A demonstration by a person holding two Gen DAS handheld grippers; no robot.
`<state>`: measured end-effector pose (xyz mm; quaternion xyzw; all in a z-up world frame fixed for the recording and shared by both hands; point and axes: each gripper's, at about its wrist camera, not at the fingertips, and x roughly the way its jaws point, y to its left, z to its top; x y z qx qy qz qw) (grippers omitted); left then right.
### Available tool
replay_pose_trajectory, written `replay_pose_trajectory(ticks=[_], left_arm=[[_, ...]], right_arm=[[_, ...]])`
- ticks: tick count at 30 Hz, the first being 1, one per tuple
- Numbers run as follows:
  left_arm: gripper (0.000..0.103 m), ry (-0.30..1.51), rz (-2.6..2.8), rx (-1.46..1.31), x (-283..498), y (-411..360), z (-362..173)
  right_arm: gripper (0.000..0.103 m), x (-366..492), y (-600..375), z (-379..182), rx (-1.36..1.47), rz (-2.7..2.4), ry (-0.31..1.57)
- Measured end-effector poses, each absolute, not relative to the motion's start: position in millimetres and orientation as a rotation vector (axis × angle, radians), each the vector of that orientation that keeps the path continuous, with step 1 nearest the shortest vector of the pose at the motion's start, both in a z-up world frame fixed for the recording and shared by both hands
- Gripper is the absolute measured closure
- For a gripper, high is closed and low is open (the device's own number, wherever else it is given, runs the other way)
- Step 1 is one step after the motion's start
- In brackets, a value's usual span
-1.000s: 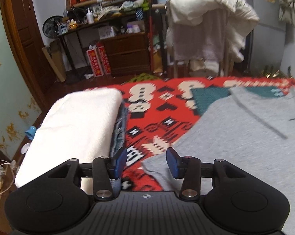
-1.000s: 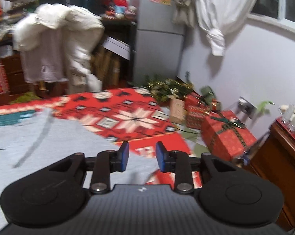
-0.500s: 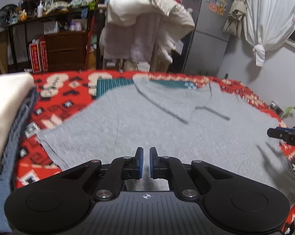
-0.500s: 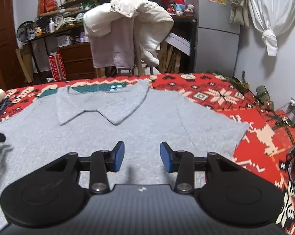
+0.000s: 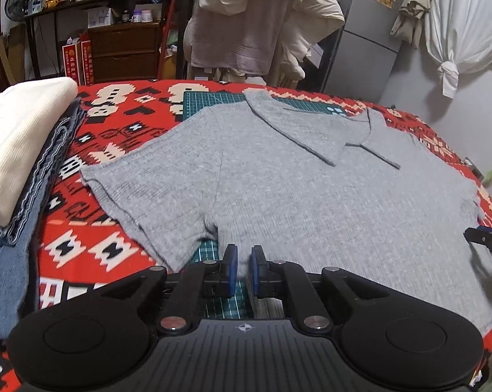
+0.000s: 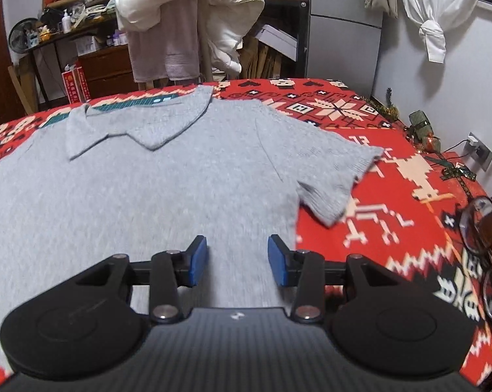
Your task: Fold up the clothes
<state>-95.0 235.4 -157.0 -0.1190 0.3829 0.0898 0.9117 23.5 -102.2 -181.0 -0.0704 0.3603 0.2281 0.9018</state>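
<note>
While one grey polo shirt point(image 5: 311, 196) lies spread flat, collar away from me, across the red patterned cloth point(image 5: 115, 121) on the worktop, my left tongs point(image 5: 242, 269) are pinched nearly closed on its side edge just below the left sleeve, grey fabric between the blue pads. My right tongs point(image 6: 237, 259) hover released, pads well apart, over the shirt near its right side edge. Two short sleeves, both splayed outward. At far left, one stack: a cream folded piece point(image 5: 20, 137) atop denim point(image 5: 40, 189). One pair of glasses point(image 6: 481, 245) sits at the right rim. Bare red cloth shows beside the right sleeve.
</note>
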Motion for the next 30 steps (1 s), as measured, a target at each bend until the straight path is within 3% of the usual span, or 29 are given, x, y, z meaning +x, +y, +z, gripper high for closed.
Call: replay_pose_trajectory(ticks=[16, 20, 30], left_arm=[[0.089, 0.814, 0.093, -0.211, -139.4, 215.6, -147.6], [0.089, 0.826, 0.070, -0.214, -150.5, 210.6, -147.7], [0.089, 0.833, 0.025, -0.231, -176.9, 197.8, -145.5]], right_arm=[[0.055, -37.6, -135.2, -177.7, -0.216, 0.496, 0.766], [0.050, -52.7, -146.6, -176.0, -0.216, 0.490, 0.779], [0.050, -81.3, -174.5, -172.7, -0.195, 0.453, 0.782]])
